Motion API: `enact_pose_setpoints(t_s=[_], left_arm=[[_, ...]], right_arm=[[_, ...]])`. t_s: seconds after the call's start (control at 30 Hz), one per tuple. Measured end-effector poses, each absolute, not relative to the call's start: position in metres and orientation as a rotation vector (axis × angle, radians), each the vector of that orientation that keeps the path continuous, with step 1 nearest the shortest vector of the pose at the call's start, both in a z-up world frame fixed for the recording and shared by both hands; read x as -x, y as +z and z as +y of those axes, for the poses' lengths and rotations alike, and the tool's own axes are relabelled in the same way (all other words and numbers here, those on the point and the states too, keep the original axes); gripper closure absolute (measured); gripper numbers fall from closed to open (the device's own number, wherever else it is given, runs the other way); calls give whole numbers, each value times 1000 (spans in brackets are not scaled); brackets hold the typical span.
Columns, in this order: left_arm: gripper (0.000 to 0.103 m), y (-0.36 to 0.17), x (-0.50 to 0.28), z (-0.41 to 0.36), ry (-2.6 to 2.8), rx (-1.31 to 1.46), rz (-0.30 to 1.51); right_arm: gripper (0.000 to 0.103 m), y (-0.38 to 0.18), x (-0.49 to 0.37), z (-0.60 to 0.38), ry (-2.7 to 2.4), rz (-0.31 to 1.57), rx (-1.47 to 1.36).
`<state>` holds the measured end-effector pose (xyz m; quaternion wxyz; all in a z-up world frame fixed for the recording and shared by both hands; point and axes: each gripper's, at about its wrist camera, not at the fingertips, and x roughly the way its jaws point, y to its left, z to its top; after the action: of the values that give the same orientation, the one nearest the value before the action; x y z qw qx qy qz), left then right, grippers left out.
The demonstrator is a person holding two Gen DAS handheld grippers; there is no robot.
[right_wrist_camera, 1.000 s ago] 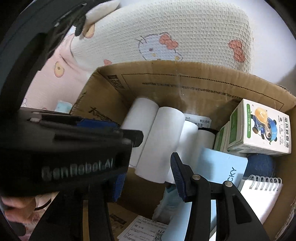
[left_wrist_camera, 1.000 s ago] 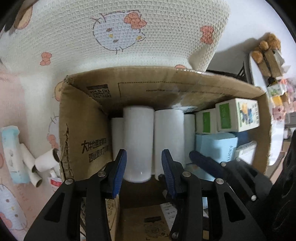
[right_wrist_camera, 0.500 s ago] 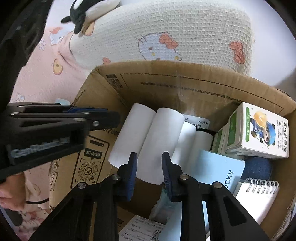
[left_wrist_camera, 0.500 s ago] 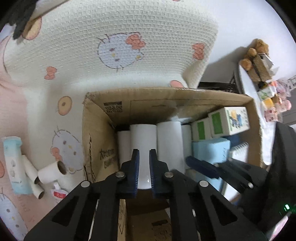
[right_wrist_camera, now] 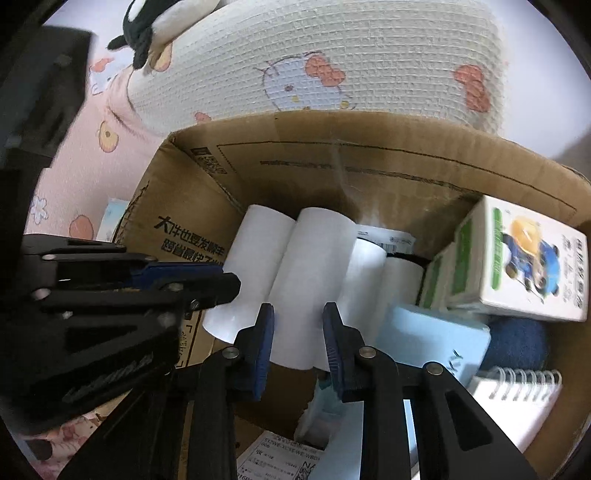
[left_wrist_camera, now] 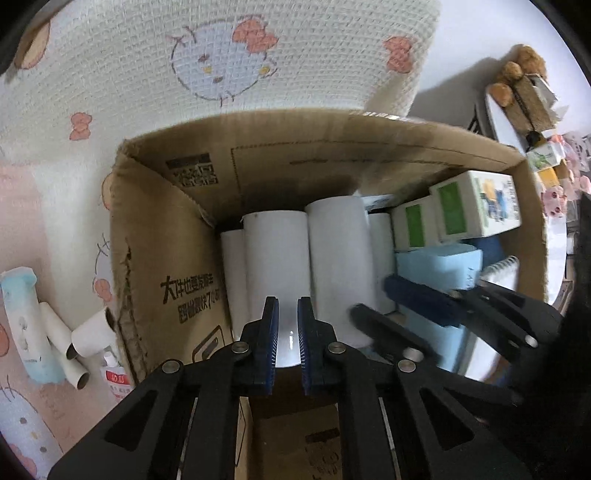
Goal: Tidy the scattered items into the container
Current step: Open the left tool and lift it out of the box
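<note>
An open cardboard box (left_wrist_camera: pixel 173 236) (right_wrist_camera: pixel 369 166) holds several white rolls (left_wrist_camera: pixel 277 266) (right_wrist_camera: pixel 310 277), green-and-white cartons (left_wrist_camera: pixel 476 206) (right_wrist_camera: pixel 528 266), a light blue box (left_wrist_camera: pixel 439 266) (right_wrist_camera: pixel 432 336) and a spiral notebook (right_wrist_camera: pixel 517 398). My left gripper (left_wrist_camera: pixel 287 347) hovers above the rolls with its jaws nearly closed and nothing between them. My right gripper (right_wrist_camera: pixel 297 347) is above the rolls too, jaws a small way apart and empty; it also shows in the left wrist view (left_wrist_camera: pixel 406 310). Loose cardboard tubes (left_wrist_camera: pixel 88 332), a light blue pack (left_wrist_camera: pixel 26 328) and a small tube (left_wrist_camera: pixel 114 376) lie outside the box at the left.
A white waffle blanket with cartoon prints (left_wrist_camera: pixel 221 55) (right_wrist_camera: pixel 351 66) rises behind the box. A pink printed sheet (left_wrist_camera: pixel 22 406) lies underneath. A penguin plush (right_wrist_camera: pixel 159 26) sits on the blanket. A shelf with toys (left_wrist_camera: pixel 528 92) stands at the right.
Both grippers have closed from wide open to narrow gaps. The left gripper let go of a white roll, which now lies in the box. Both views shifted slightly over the box.
</note>
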<state>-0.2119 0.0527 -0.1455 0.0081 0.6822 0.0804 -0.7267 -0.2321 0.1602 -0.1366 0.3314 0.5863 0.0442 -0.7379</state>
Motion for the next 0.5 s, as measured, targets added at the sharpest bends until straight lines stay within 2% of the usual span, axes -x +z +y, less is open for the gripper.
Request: enact_pose_setpoints(t_s=[0.17,0.33,0.4,0.47,0.5], left_arm=[[92,-145,213,55,-2284,-2078,205],[90,-137,208,54,-2342,-1998,248],[88,-124,201,57,-2378,-1858,159],[81,-110,193,64,-2449,-1751,84],[71,-105,189,67,-2484,-1728,58]], right_arm=[[79,-122,227,171,-1987,57,-1488],[79,-106,215,173,-2066,63,-1452],[79,-99,207,175,-2085,57,-1430],[79,-91,197,179,-2112,56,-1404],[79,-87,193,180,-2133,57,-1393]])
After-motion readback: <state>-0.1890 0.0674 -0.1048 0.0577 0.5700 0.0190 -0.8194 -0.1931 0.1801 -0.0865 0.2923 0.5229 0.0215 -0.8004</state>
